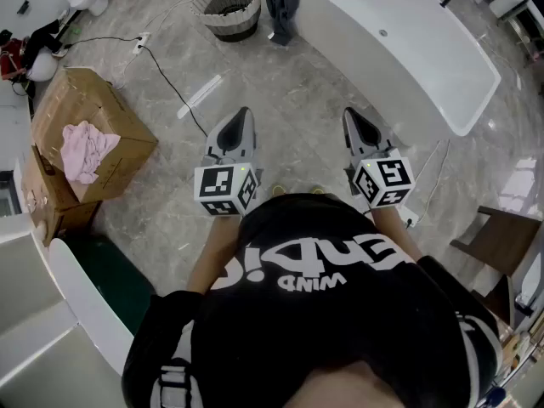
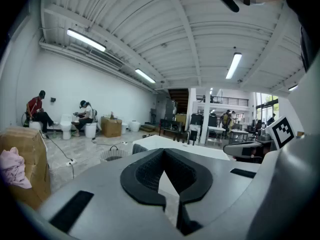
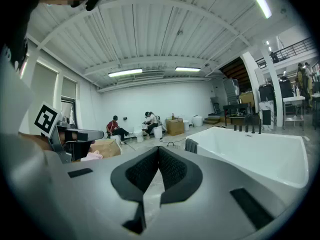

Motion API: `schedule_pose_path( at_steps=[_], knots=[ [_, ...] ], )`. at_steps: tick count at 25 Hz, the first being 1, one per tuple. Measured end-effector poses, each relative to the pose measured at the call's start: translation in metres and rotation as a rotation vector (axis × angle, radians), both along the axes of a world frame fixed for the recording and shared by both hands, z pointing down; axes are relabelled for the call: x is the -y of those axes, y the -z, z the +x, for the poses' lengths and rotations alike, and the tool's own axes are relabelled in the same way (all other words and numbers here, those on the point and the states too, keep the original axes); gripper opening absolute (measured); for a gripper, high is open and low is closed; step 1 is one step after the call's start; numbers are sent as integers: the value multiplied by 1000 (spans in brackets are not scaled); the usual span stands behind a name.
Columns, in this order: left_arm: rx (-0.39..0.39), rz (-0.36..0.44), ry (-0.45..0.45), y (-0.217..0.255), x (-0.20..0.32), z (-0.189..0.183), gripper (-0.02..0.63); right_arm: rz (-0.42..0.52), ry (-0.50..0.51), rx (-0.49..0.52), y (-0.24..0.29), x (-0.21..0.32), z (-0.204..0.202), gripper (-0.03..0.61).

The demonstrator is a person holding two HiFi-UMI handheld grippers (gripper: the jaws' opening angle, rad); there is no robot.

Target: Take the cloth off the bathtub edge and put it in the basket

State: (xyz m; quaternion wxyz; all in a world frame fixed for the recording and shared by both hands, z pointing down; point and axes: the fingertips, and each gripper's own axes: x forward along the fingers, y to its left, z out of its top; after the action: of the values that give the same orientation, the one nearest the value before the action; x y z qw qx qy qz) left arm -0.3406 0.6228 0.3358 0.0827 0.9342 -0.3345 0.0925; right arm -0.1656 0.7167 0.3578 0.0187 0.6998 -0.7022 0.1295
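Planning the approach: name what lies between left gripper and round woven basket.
Head view: only bare grey marble floor; a white strip and thin black cable lie just left.

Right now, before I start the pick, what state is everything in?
grey cloth: draped over the bathtub edge, not yet taken.
basket: upright on the floor beside the cloth, open top.
left gripper: shut, empty.
right gripper: shut, empty.
cardboard box: on the floor, pink cloth lying on top.
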Motion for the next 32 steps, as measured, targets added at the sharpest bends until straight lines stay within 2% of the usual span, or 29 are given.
schedule_pose_path(
  at_steps=[4, 19, 25, 32],
  knots=[
    [-1, 8, -18, 2, 15, 2, 11, 30, -11, 22, 3, 14, 1, 14],
    [-11, 7, -67, -6, 77, -9, 11, 20, -89, 11, -7, 52, -10, 14],
    [-16, 15, -75, -12, 114, 13, 11, 34, -76, 13, -13, 94, 7, 14],
    [-16, 16, -86, -14, 171, 58, 11, 51, -64, 20, -12, 160, 49, 14]
  ],
)
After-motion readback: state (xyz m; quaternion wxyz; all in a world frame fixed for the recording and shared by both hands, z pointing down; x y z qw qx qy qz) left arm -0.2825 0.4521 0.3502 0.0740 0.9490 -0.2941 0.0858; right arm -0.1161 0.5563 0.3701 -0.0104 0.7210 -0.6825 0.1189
